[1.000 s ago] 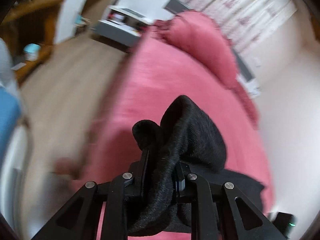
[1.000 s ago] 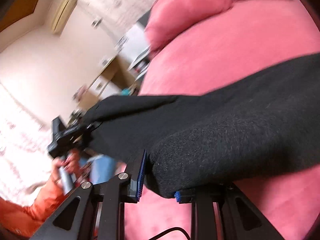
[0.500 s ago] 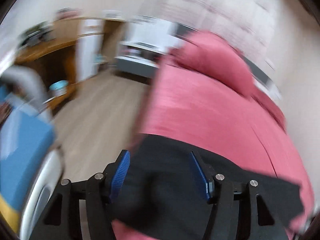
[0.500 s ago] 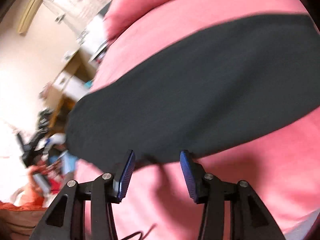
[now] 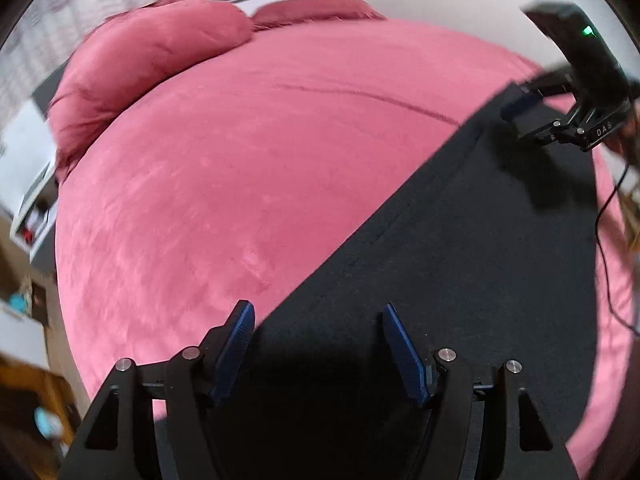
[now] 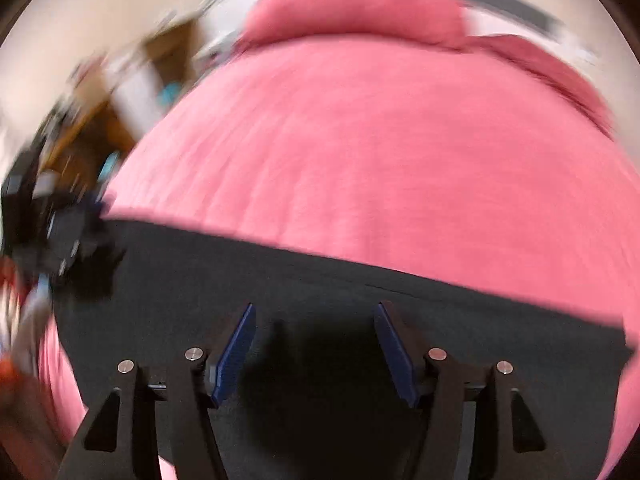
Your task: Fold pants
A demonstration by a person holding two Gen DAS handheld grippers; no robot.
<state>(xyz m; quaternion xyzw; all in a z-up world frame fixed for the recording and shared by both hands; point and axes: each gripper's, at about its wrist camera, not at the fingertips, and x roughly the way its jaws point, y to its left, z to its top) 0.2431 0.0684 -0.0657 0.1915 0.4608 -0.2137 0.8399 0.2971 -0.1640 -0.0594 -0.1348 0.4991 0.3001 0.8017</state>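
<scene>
Black pants [image 5: 460, 264] lie spread flat across the lower right of the left wrist view, on a bed with a pink cover [image 5: 260, 160]. The left gripper [image 5: 316, 340] hangs over the cloth with its jaws apart, grasping nothing. The right gripper [image 6: 314, 340], likewise released, hovers above the pants [image 6: 320, 288] in a badly blurred frame. Two pink pillows [image 5: 148, 64] sit at upper left; what may be shelving shows blurred beyond the bed.

Matt black cloth pants [image 5: 460, 248] on a pink velvety bedspread [image 5: 248, 152].
</scene>
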